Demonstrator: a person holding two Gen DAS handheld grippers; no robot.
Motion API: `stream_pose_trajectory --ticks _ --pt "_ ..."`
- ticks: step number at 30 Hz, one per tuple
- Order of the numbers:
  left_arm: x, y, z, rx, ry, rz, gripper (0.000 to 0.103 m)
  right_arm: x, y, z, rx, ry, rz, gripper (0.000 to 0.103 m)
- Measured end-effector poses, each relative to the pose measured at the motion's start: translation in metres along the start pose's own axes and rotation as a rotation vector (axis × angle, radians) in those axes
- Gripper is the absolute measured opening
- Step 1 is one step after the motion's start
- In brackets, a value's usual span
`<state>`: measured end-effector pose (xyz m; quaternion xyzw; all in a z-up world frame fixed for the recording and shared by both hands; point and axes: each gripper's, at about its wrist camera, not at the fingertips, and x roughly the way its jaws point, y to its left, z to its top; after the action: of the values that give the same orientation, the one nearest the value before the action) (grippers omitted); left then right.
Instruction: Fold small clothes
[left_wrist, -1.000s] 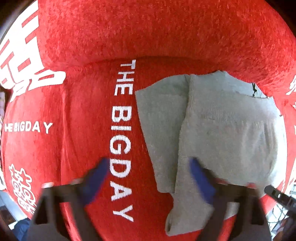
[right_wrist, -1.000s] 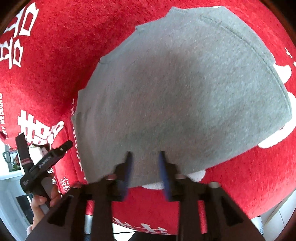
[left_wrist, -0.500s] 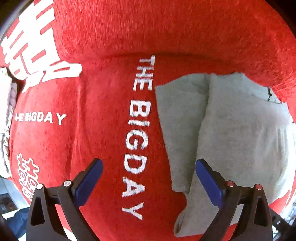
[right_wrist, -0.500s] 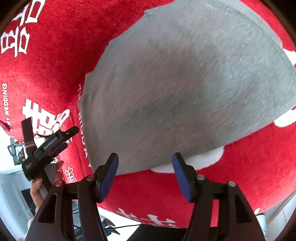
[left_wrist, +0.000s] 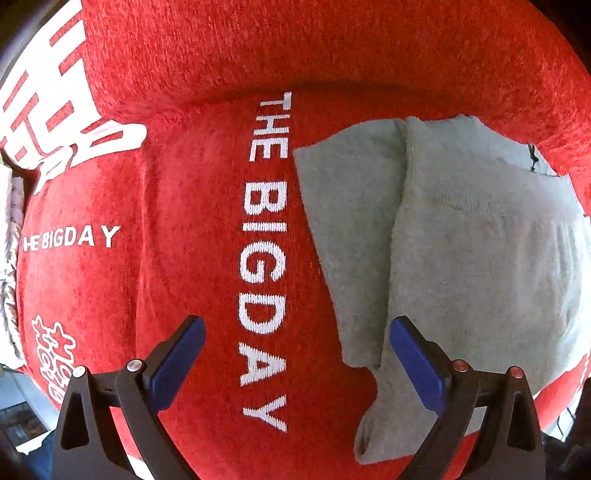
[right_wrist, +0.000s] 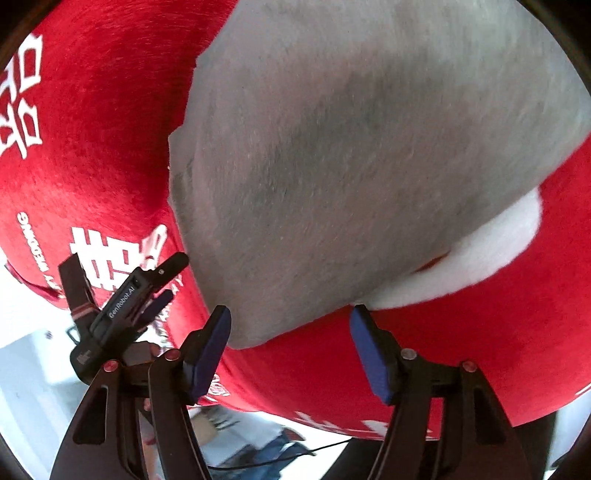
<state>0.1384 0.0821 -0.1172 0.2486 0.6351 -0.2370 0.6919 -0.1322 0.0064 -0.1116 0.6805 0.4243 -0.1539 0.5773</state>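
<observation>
A grey knit garment (left_wrist: 480, 258) lies folded on the red cloth (left_wrist: 166, 221), with one layer lapped over another along a lengthwise fold. My left gripper (left_wrist: 295, 325) points straight down, open, over the white lettering. Its right finger (left_wrist: 417, 358) hangs above the garment's left edge, and nothing is between the jaws. In the right wrist view the garment (right_wrist: 369, 147) fills the upper frame. My right gripper (right_wrist: 290, 312) is open at the garment's near edge and its jaws are opening; the pads press on nothing. The left gripper (right_wrist: 171, 278) shows at lower left.
The red cloth (right_wrist: 92, 110) carries white characters and the words "THE BIGDAY". It rises into a padded ridge (left_wrist: 332, 48) behind the garment. A white patch (right_wrist: 498, 240) sits at the garment's right edge. Floor and a black cable (right_wrist: 295, 454) show below the cloth's front edge.
My right gripper's jaws spread from nearly shut at the garment's near edge to wide apart, and it came closer and lower. The left gripper stayed open and barely shifted.
</observation>
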Motion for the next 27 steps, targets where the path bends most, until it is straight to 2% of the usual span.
stream_pose_trajectory --ticks 6,10,15,21,23,24,27 --pt "-0.001 0.004 0.0 0.0 -0.011 -0.053 0.1 0.012 -0.002 -0.001 0.047 -0.001 0.074 0.071" --pt "-0.005 0.014 0.001 0.003 -0.068 -0.162 0.1 0.016 -0.004 -0.002 0.07 -0.011 0.12 0.071" --pt "0.009 0.023 0.003 -0.014 0.017 -0.241 0.1 0.025 -0.008 -0.004 0.131 -0.036 0.205 0.071" --pt "0.024 0.037 0.002 -0.149 0.082 -0.474 0.1 0.047 -0.001 -0.005 0.208 -0.054 0.288 0.069" --pt "0.028 0.036 0.003 -0.163 0.113 -0.569 0.1 0.051 0.001 -0.003 0.237 -0.046 0.303 0.032" --pt "0.03 0.037 0.003 -0.165 0.122 -0.591 0.1 0.052 0.001 -0.001 0.254 -0.036 0.316 0.008" --pt "0.035 0.03 0.006 -0.172 0.157 -0.671 0.1 0.042 0.009 0.005 0.237 -0.048 0.393 0.008"
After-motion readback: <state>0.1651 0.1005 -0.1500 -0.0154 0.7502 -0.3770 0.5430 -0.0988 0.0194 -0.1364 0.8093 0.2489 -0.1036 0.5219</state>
